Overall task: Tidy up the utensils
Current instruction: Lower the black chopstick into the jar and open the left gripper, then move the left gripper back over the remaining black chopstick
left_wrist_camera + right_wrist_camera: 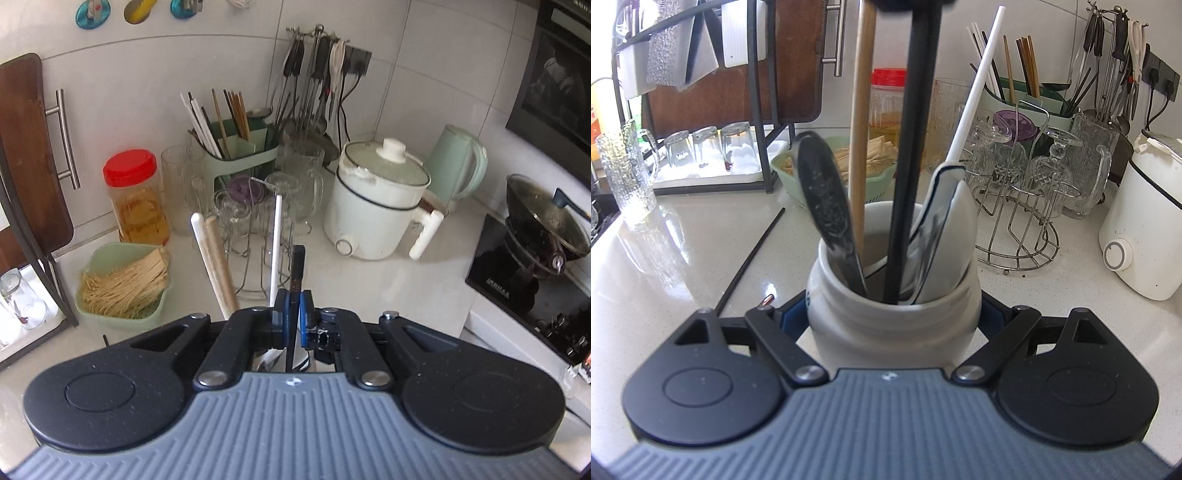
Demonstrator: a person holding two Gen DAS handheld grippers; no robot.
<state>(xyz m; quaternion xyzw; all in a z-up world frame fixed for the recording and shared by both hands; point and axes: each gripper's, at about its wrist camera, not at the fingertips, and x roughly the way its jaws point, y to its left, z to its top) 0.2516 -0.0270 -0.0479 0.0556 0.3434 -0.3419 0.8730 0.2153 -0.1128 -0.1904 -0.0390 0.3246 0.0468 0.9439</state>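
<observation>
Left gripper clamping black chopstick, in jar

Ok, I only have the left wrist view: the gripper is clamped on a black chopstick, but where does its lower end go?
Observer: The held chopstick goes down into a white jar, past the rim.
Operator: Is anything steadying that jar?
Observer: Yes, the right gripper grips it from both sides.
Operator: Any chopsticks left out?
Observer: One loose black chopstick lies on the counter, left of the jar.
</observation>
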